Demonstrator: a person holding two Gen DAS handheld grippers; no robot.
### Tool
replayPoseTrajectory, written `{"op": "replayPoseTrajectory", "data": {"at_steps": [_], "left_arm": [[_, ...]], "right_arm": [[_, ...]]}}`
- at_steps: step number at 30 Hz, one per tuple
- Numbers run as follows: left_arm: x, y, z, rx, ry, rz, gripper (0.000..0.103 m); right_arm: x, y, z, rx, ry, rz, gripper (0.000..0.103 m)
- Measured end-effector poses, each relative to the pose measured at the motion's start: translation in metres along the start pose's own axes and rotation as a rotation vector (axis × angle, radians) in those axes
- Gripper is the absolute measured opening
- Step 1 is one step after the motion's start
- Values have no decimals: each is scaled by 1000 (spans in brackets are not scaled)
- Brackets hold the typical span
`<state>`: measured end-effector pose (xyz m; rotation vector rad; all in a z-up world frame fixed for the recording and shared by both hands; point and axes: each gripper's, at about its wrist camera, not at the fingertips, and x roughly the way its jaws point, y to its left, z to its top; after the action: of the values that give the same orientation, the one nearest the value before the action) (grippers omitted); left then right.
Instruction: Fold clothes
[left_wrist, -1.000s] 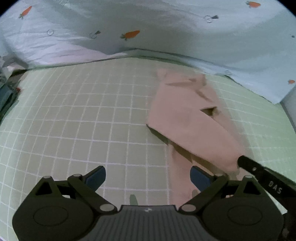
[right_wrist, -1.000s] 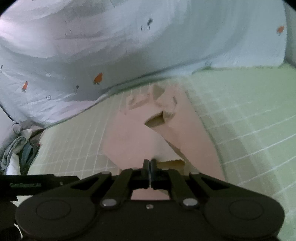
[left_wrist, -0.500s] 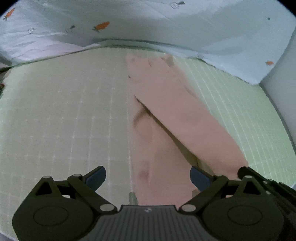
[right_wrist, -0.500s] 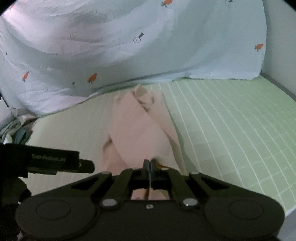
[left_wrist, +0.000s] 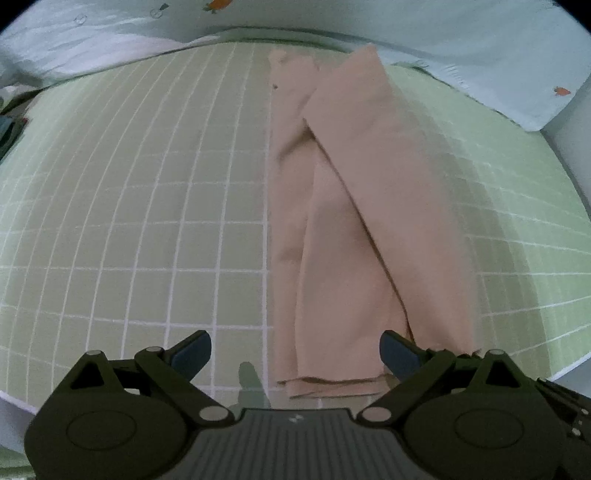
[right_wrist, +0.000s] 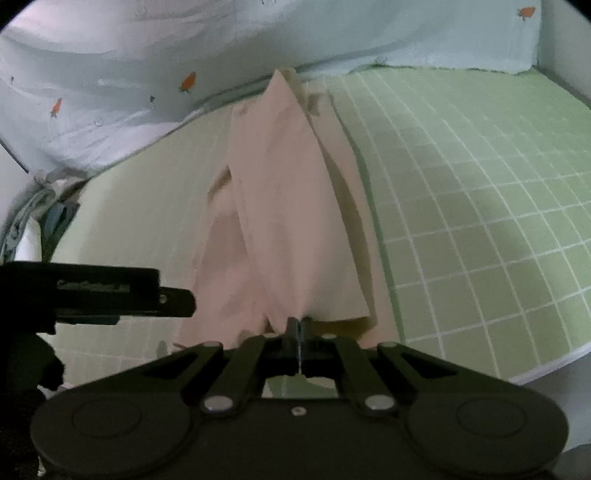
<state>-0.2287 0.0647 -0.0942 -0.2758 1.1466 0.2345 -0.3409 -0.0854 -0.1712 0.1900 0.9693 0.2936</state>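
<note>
1. My right claw (right_wrist: 298, 326) is pressed together on the near hem of the pink trousers (left_wrist: 354, 229), holding one leg up so it slopes from my fingers to the waist at the far end.
2. My left claw (left_wrist: 295, 350) is spread wide and holds nothing; it hovers over the near hem of the other leg, which lies flat on the green checked mat (left_wrist: 147, 221).
3. The trousers run lengthwise away from me, their waist close to the carrot-print sheet (right_wrist: 129, 74).
4. The raised leg crosses the flat one at a slant. If I lay it down like this, I judge the edges will not match and the fold will come out crooked.
5. The pinch catches only the hem's edge. A tug could slip it free, or drag the flat leg out of line.
</note>
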Motion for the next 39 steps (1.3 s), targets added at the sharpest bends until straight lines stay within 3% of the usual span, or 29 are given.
{"op": "replayPoseTrajectory", "data": {"at_steps": [5, 7, 10, 15, 24, 29, 30, 33, 36, 38, 39], "left_arm": [[1, 2, -5, -29, 4, 13, 97], [1, 3, -4, -39, 7, 14, 97], [3, 4, -8, -51, 21, 18, 97], [15, 8, -15, -76, 50, 24, 97], [38, 15, -14, -132, 50, -19, 96], [44, -5, -23, -48, 20, 41, 96], [44, -7, -24, -41, 10, 45, 95], [39, -6, -29, -57, -22, 49, 85], [33, -4, -33, -85, -49, 23, 54], [31, -6, -33, -93, -56, -15, 27], [32, -10, -31, -88, -52, -39, 21]], "right_arm": [[-3, -11, 3, 6, 8, -7, 13], [-6, -15, 6, 6, -1, -16, 25], [-6, -22, 10, 19, -10, -33, 35], [5, -40, 17, 69, 9, -55, 41], [36, -48, 22, 68, 47, 15, 63], [40, -31, 19, -50, 34, -27, 61], [41, -29, 18, -70, 35, -23, 51], [40, -29, 17, -78, 49, 16, 21], [38, -34, 18, -52, 72, 54, 16], [38, -37, 18, -34, 88, 80, 15], [37, -39, 18, -26, 95, 93, 15]]}}
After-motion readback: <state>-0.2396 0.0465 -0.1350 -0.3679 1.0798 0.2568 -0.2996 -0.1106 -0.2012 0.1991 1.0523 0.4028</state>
